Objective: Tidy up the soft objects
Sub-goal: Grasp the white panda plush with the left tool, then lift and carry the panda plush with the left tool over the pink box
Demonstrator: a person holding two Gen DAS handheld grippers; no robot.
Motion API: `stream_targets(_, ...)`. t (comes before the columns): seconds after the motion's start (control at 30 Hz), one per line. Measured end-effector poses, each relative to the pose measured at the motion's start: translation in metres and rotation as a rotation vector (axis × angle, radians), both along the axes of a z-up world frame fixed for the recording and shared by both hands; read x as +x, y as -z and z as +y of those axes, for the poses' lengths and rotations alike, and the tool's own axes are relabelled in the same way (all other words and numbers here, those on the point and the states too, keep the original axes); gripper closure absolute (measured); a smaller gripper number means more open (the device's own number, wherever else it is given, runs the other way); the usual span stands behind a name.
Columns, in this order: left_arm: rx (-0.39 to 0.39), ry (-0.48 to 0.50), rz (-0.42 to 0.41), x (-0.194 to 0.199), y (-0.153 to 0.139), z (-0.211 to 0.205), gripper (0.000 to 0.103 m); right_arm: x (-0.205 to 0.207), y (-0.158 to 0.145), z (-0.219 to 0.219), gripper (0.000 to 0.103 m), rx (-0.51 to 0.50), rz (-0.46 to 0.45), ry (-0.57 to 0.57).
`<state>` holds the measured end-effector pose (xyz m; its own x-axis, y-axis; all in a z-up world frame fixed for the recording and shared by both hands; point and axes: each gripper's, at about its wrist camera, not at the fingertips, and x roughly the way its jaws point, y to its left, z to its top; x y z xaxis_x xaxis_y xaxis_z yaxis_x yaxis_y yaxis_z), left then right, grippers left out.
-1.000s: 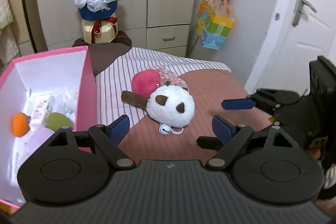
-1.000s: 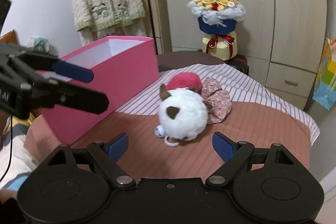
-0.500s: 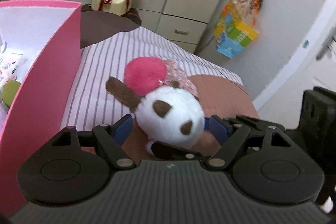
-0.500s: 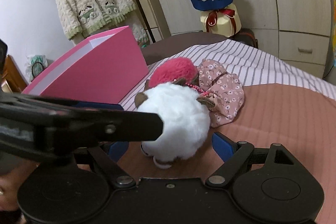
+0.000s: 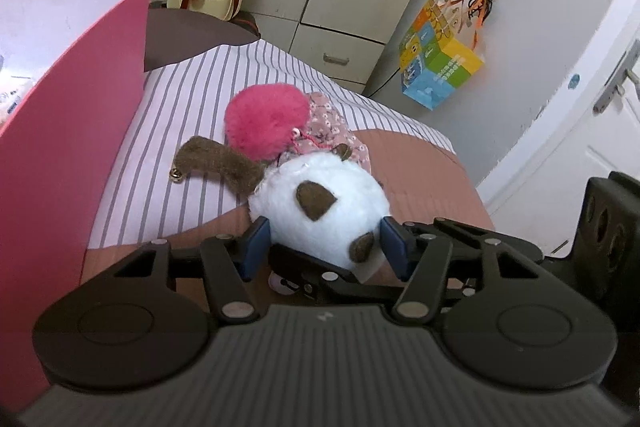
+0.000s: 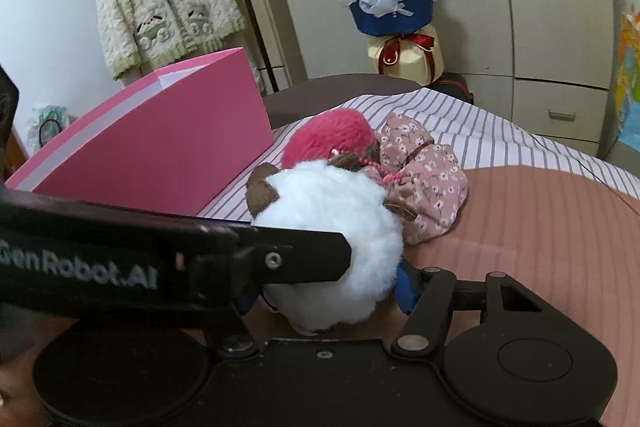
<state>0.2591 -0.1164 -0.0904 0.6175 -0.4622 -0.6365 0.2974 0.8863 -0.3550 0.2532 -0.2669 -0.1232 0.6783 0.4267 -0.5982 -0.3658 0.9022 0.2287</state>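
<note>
White plush ball (image 5: pixel 320 215) sits pinched between both the left gripper (image 5: pixel 324 243) and right gripper (image 6: pixel 332 287) at lower centre, grasp step; next, lift toward pink box (image 5: pixel 76 131) at left.

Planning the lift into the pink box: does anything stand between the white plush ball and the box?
Nothing visible lies between them. Only the box's own tall wall rises left of the white plush ball; the pink pompom and floral pouch sit behind it.
</note>
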Motion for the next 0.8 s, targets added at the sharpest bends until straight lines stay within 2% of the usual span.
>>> stream_targets(0.23,0.008,0.030,0.022,-0.019,-0.006,0.008,0.045,-0.028,-0.002,0.010,0.037,-0.004,-0.010,0.049)
stream_targets(0.4,0.049,0.054,0.024,-0.036,-0.015,0.007,0.045,-0.048,-0.007,0.014,0.036,0.012,0.003,0.072)
stream_targets(0.8,0.099,0.106,0.059,-0.084,-0.031,0.018,0.045,-0.100,-0.020,0.032,0.036,-0.019,0.006,0.068)
